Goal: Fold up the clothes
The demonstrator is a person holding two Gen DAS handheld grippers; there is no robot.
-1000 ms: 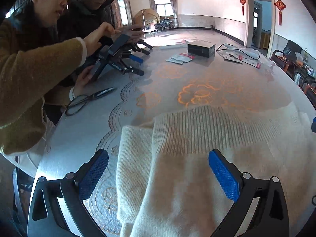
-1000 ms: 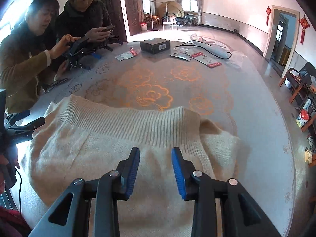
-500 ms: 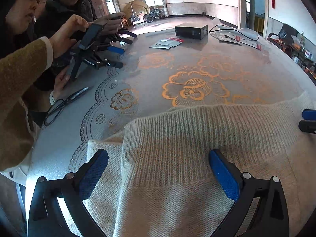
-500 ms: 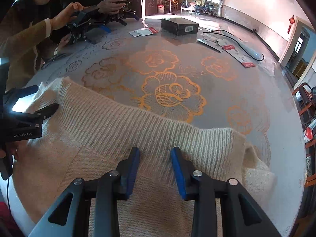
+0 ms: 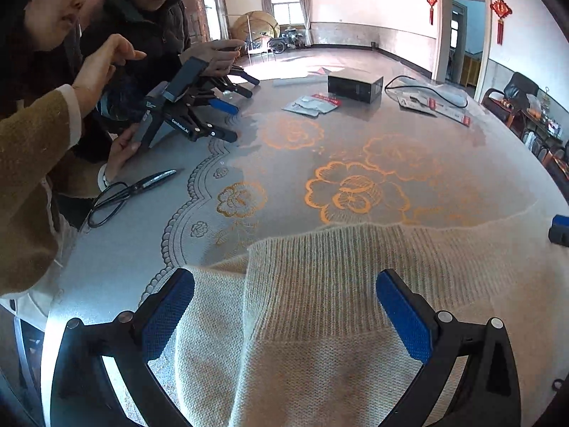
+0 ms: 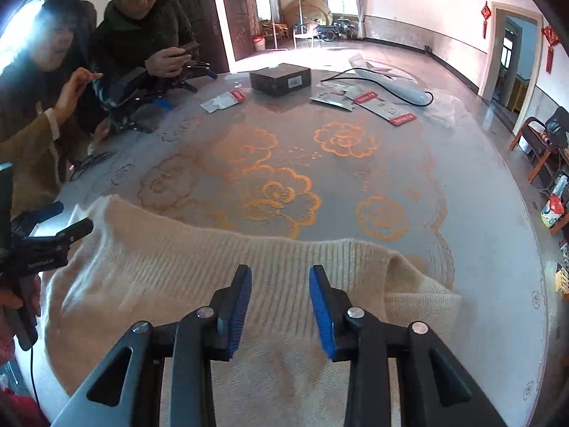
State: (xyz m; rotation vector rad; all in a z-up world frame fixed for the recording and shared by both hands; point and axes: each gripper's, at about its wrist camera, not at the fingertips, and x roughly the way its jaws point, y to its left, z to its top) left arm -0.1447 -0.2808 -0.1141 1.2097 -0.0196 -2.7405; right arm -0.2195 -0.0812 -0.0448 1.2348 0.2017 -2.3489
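Note:
A cream knitted sweater [image 5: 320, 320] lies flat on the round table, its ribbed hem towards the table's middle; it also shows in the right wrist view [image 6: 220, 284]. My left gripper [image 5: 284, 320] is open wide above the sweater's left part, holding nothing. My right gripper [image 6: 279, 306] is open with a narrower gap, above the ribbed hem near the sweater's right side, holding nothing. The left gripper shows at the left edge of the right wrist view [image 6: 49, 238], and the right gripper's tip shows at the right edge of the left wrist view [image 5: 560, 229].
The table [image 6: 320, 163] has a grey cloth with orange flowers. Scissors [image 5: 131, 192] lie at the left. Two people at the far left handle other grippers [image 5: 192, 117]. A black box [image 6: 281, 78], packets and a cable [image 6: 391, 89] lie at the far side.
Both grippers have pulled back towards me and lifted a little, so more of the table shows beyond the hem. Their openings are unchanged. The sweater lies as before.

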